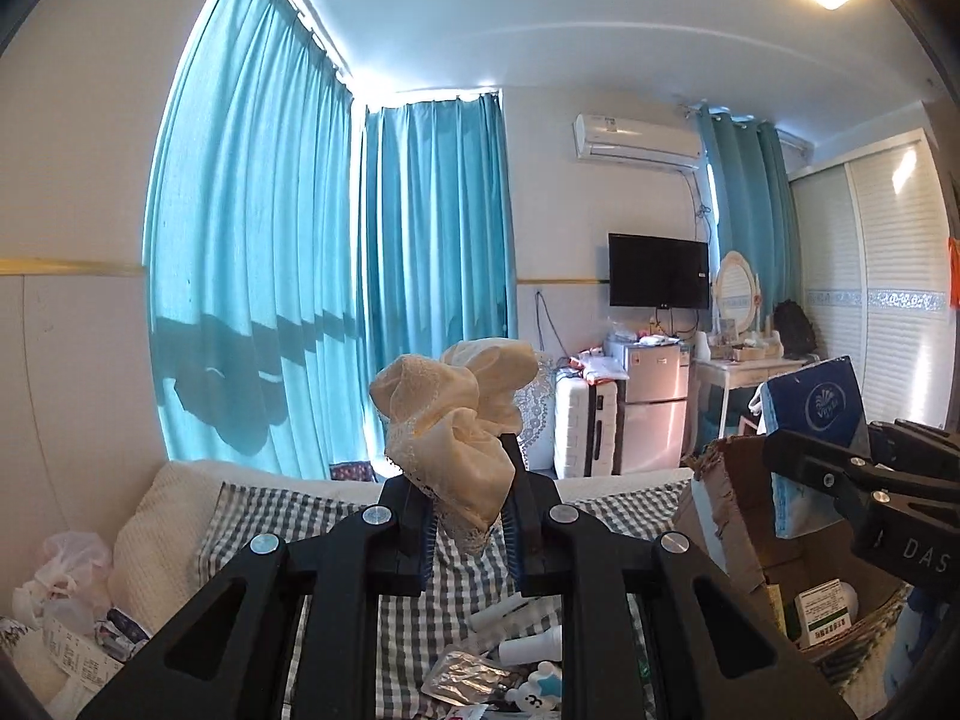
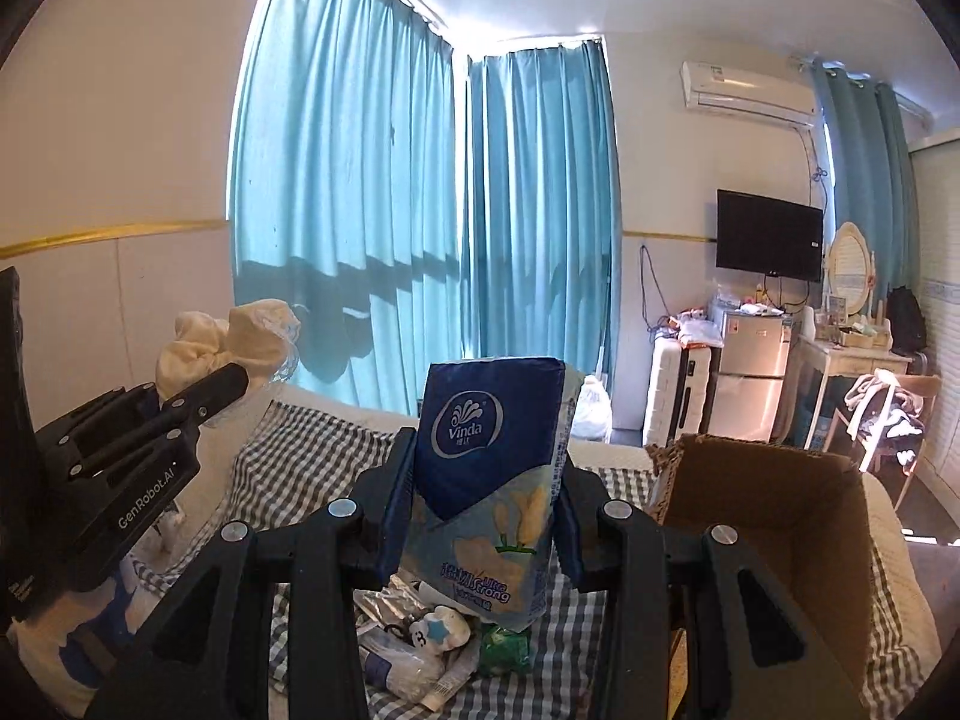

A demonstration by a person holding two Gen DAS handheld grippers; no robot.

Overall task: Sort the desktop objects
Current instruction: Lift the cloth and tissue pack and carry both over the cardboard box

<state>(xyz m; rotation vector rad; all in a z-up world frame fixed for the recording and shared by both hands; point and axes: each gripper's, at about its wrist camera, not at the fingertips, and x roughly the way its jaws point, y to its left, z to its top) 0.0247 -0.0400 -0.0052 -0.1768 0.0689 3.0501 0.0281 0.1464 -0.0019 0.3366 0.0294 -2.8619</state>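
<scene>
Two things are held up off the bed at once. The cream lace-trimmed cloth (image 1: 456, 432) is bunched into soft folds, its scalloped lace edge hanging between the pads of the left gripper (image 1: 465, 516), whose jaws are pressed together on it; it stands above the grey-and-white checked sheet (image 1: 264, 516). The Vinda tissue pack (image 2: 486, 480), dark blue on top with pale blue and yellow flowers below, is upright and pinched at its sides by the right gripper (image 2: 483, 516). In the left wrist view this pack shows only partly, its lower half behind the right gripper's finger. Below both lies a small heap of items: a crinkled foil sachet (image 1: 462, 678), a white toy figure with a blue star (image 2: 441, 630), white tubes and a green wrapper, mostly hidden by the gripper frames and hard to identify. An open cardboard box (image 2: 762, 516) stands to the right of the pack on the bed. Turquoise curtains (image 1: 252, 276) hang behind.
</scene>
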